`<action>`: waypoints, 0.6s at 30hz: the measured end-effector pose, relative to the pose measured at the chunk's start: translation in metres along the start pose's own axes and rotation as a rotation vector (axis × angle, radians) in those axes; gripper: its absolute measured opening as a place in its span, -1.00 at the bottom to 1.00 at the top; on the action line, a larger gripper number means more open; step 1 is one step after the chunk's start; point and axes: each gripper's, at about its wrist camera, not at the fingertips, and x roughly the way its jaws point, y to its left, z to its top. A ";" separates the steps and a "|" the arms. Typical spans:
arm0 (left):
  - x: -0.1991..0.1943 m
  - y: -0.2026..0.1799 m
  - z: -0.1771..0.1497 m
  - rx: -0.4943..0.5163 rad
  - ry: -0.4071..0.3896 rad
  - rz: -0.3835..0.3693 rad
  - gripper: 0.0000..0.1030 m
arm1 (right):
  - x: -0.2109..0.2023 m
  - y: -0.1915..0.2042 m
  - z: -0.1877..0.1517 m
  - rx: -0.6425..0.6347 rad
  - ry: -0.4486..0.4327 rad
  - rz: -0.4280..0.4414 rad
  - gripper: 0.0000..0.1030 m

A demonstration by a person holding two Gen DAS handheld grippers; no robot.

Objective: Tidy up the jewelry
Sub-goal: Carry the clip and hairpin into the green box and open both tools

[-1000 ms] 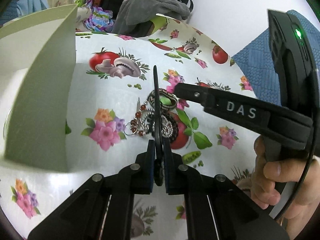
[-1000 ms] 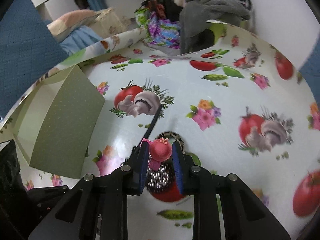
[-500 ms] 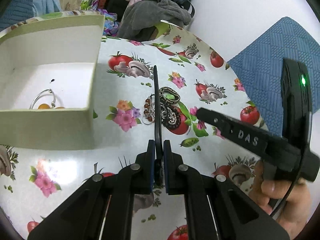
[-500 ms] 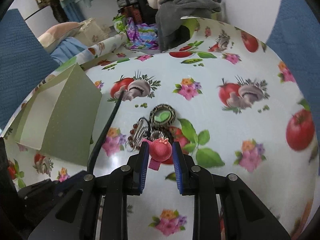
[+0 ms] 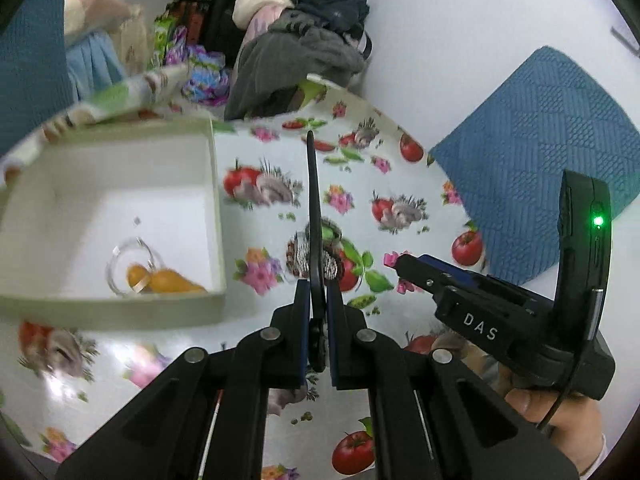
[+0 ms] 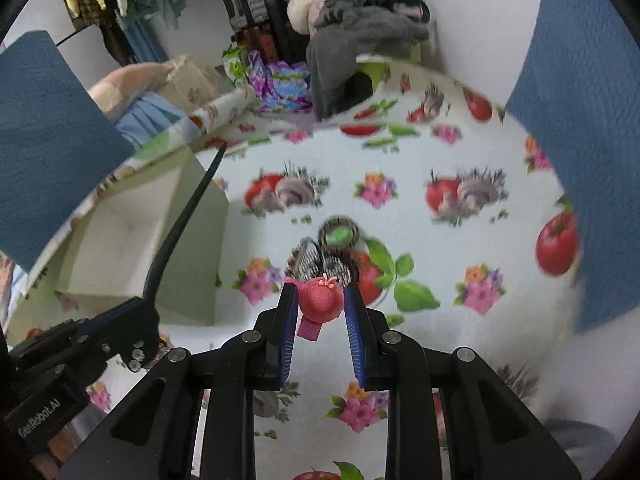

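Observation:
My left gripper point(image 5: 318, 304) is shut on a thin black headband point(image 5: 314, 216) that stands up edge-on; it also shows in the right wrist view point(image 6: 176, 232). My right gripper point(image 6: 321, 304) is shut on a pink hat-shaped hair clip point(image 6: 321, 300), held above the table. A pile of jewelry point(image 6: 324, 256) with a patterned bangle point(image 6: 339, 234) lies on the tablecloth below both grippers. A pale green open box point(image 5: 216, 216) sits at the left and holds a ring-shaped earring with orange drops point(image 5: 152, 276).
The table has a tomato-and-flower print cloth point(image 6: 460, 240). Blue knitted fabric point(image 5: 540, 168) hangs at the right. Clothes are piled on a green stool point(image 6: 360, 36) beyond the table's far edge. The right gripper body point(image 5: 520, 316) is close at the right in the left wrist view.
Both grippers have risen and pulled back from the jewelry pile, still holding the headband and the pink clip. The box's inside has come into the left wrist view.

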 end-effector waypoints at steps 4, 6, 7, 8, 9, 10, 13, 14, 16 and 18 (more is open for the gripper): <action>-0.030 0.003 0.023 0.013 -0.043 0.007 -0.85 | -0.026 0.014 0.024 -0.019 -0.048 0.008 -0.59; -0.044 0.004 0.034 0.016 -0.062 0.008 -0.85 | -0.038 0.022 0.035 -0.028 -0.072 0.015 -0.59; -0.051 0.005 0.039 0.019 -0.072 0.012 -0.85 | -0.044 0.027 0.042 -0.031 -0.083 0.023 -0.59; -0.059 0.007 0.045 0.023 -0.083 0.018 -0.85 | -0.050 0.031 0.048 -0.033 -0.093 0.033 -0.59; -0.066 0.008 0.051 0.027 -0.097 0.022 -0.85 | -0.055 0.036 0.054 -0.036 -0.104 0.040 -0.59; -0.075 0.009 0.058 0.030 -0.110 0.027 -0.85 | -0.061 0.043 0.061 -0.045 -0.118 0.046 -0.59; -0.094 0.016 0.071 0.042 -0.137 0.051 -0.85 | -0.073 0.062 0.076 -0.069 -0.149 0.065 -0.58; -0.100 0.019 0.075 0.044 -0.147 0.057 -0.85 | -0.076 0.068 0.080 -0.074 -0.156 0.072 -0.58; -0.110 0.027 0.080 0.042 -0.161 0.067 -0.85 | -0.080 0.082 0.087 -0.090 -0.170 0.088 -0.58; -0.117 0.038 0.083 0.039 -0.170 0.082 -0.85 | -0.081 0.096 0.093 -0.106 -0.179 0.100 -0.58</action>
